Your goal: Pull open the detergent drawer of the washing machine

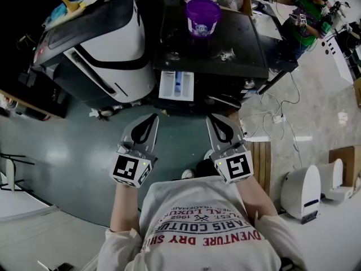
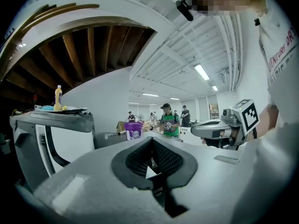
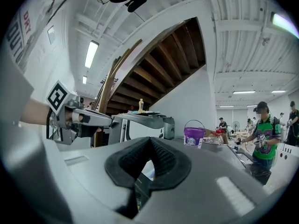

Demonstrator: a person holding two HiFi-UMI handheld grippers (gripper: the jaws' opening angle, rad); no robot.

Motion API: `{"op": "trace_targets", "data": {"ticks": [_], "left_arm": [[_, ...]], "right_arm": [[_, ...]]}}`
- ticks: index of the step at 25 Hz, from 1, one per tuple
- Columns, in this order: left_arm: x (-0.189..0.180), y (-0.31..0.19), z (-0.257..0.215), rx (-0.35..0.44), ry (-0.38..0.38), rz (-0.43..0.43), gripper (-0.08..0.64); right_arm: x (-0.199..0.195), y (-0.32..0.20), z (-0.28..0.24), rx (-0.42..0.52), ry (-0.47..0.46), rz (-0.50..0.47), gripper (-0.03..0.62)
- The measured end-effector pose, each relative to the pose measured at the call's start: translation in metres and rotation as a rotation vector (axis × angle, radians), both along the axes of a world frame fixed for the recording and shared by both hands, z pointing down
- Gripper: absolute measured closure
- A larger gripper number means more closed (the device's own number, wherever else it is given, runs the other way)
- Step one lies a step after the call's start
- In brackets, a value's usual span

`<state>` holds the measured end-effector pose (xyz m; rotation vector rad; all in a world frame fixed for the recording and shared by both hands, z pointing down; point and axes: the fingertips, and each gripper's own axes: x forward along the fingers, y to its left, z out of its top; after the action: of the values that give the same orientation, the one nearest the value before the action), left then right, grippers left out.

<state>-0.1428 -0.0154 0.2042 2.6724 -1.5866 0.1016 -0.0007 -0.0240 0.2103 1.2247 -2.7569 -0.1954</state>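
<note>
Apparently the detergent drawer [image 1: 176,85] was already pulled out of the washing machine [image 1: 225,49] front, with its compartments exposed from above. The left hand-held gripper [image 1: 152,117] was held level with jaws pressed together on nothing. The right hand-held gripper [image 1: 212,118] was likewise closed and empty. Both were kept near the torso, apart from the drawer, so the pull was judged done and the tools parked clear. A purple bucket [image 1: 202,16] was seen on the machine top.

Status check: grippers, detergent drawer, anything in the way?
Left gripper and right gripper both shut, empty, short of the washing machine. Detergent drawer stands pulled out, compartments showing. Purple bucket on the machine top, off the path.
</note>
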Motion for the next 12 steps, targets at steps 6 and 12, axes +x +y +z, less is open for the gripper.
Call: {"op": "trace_targets", "data": {"ticks": [6, 12], "left_arm": [[-0.002, 0.006, 0.001, -0.005, 0.026, 0.011, 0.558], [-0.006, 0.010, 0.000, -0.008, 0.032, 0.012, 0.558]], "right_arm": [[-0.008, 0.004, 0.004, 0.007, 0.011, -0.014, 0.592], [-0.014, 0.005, 0.002, -0.007, -0.036, -0.023, 0.592]]}}
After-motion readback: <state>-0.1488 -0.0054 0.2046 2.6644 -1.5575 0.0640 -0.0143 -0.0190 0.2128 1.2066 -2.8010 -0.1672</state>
